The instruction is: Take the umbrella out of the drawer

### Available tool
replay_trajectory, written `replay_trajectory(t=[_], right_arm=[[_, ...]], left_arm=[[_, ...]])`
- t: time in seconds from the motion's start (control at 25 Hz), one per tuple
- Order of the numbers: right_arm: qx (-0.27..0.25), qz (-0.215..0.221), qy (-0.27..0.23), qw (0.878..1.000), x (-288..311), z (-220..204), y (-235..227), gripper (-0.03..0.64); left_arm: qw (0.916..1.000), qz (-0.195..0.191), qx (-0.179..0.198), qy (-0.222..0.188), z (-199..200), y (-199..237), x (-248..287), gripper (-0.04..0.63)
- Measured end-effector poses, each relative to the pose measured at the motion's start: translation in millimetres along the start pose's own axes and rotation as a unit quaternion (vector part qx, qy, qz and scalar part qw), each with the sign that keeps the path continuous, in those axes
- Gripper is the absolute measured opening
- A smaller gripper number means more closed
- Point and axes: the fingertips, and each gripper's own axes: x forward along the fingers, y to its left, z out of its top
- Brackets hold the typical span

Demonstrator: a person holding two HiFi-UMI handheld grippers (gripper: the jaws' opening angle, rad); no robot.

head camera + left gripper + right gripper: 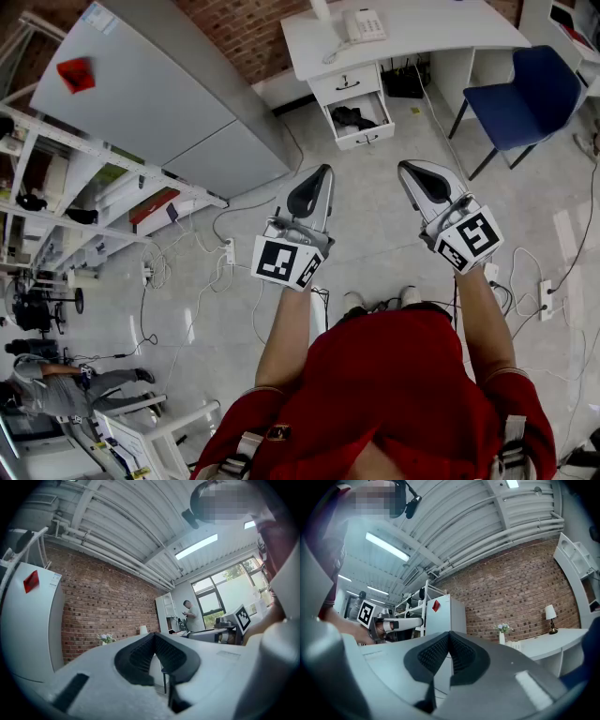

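Under the white desk a small drawer unit has its lower drawer pulled open. A dark folded umbrella lies inside it. My left gripper and my right gripper are held side by side in front of me, well short of the drawer and above the floor. Both point toward the desk, shut, with nothing between their pads. In the left gripper view the left gripper's black pads meet at the tip. The right gripper view shows the right gripper's pads meeting the same way. Neither gripper view shows the drawer.
A blue chair stands right of the drawer unit. A tall grey cabinet stands to the left, with white shelving beyond it. A telephone sits on the desk. Cables and power strips lie on the floor. Another person is at lower left.
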Motion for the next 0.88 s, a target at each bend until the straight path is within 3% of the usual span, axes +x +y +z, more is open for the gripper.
replay_trajectory(t=[0.36,0.88], right_arm=[[0.007,0.003,-0.007,1.000,-31,5,-26,0.012],[-0.009,0.025,0.018,0.999,-35,-8,-68,0.012]], left_arm=[[1.0000,0.004,0.005,0.004,-3,-31,23,0.005],[0.9979,0.063,0.012,0.010,-16,-25,34,0.005]])
